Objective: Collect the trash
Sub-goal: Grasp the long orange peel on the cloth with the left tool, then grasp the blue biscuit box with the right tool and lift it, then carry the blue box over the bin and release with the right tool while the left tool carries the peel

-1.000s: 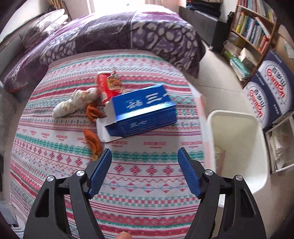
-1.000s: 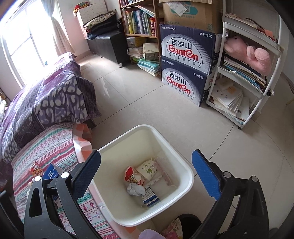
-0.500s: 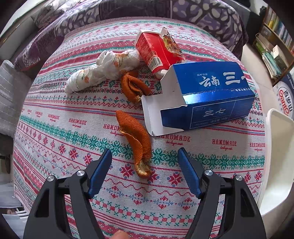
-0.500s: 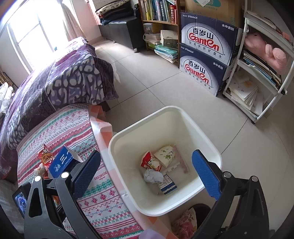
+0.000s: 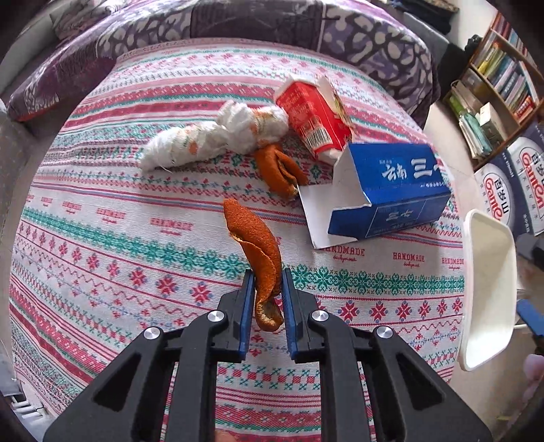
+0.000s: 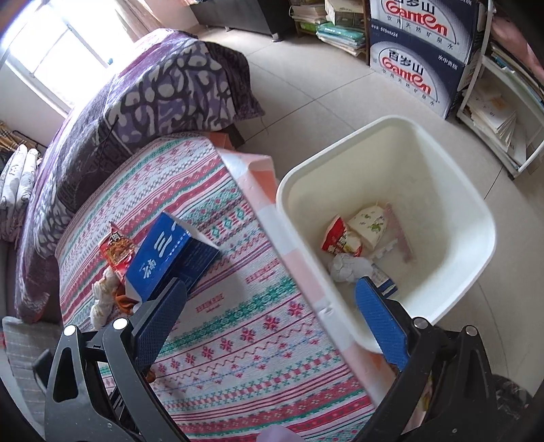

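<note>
On the striped bedspread lies a long orange peel. My left gripper is closing on the peel's near end, and both blue pads press it. Beyond it lie a second orange peel, a crumpled white tissue, a red carton and an opened blue box. In the right wrist view my right gripper stands open and holds nothing. It hangs over the bed's edge between the blue box and the white bin, which holds several scraps.
A purple patterned quilt is heaped at the far end of the bed. The white bin stands on the tiled floor right of the bed. Blue water cartons, a bookshelf and a white rack line the wall.
My left gripper moved forward over the bedspread to the long orange peel and shut on it. The right gripper swung left and down, from above the bin towards the bed's edge, staying open.
</note>
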Action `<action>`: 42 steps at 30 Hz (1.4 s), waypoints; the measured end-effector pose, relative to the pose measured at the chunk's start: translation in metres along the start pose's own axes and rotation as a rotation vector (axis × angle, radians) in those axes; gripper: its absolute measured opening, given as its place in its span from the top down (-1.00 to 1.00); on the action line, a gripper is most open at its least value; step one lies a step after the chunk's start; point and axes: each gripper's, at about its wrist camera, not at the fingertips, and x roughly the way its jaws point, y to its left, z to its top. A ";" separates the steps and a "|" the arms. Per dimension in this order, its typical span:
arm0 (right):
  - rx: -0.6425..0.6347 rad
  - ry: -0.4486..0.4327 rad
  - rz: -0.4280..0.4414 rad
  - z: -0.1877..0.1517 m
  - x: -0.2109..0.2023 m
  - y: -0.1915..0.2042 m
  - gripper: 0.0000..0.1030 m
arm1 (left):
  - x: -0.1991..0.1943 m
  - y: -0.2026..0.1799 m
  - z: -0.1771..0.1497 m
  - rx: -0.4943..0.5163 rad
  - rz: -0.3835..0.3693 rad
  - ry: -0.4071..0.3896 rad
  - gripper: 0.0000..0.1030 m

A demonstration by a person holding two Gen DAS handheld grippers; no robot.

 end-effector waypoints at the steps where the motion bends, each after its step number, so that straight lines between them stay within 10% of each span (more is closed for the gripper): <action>1: 0.006 0.017 0.007 -0.002 0.005 0.008 -0.85 | -0.011 0.001 0.003 -0.008 -0.007 -0.021 0.69; 11: 0.286 0.053 -0.004 -0.002 0.065 0.089 -0.85 | -0.112 0.056 0.004 -0.082 -0.020 -0.220 0.68; 22: 0.323 0.084 -0.168 0.000 0.115 0.099 -0.88 | -0.119 0.091 0.015 -0.154 -0.055 -0.217 0.68; 29: 0.173 0.020 -0.116 -0.021 0.102 0.099 -0.65 | -0.121 0.103 0.014 -0.188 -0.049 -0.226 0.68; 33: 0.047 0.025 -0.017 -0.034 0.088 0.099 -0.08 | -0.121 0.110 0.013 -0.213 -0.039 -0.233 0.68; 42: -0.301 -0.138 0.161 -0.053 0.013 0.134 -0.05 | -0.133 0.118 0.014 -0.253 -0.006 -0.318 0.68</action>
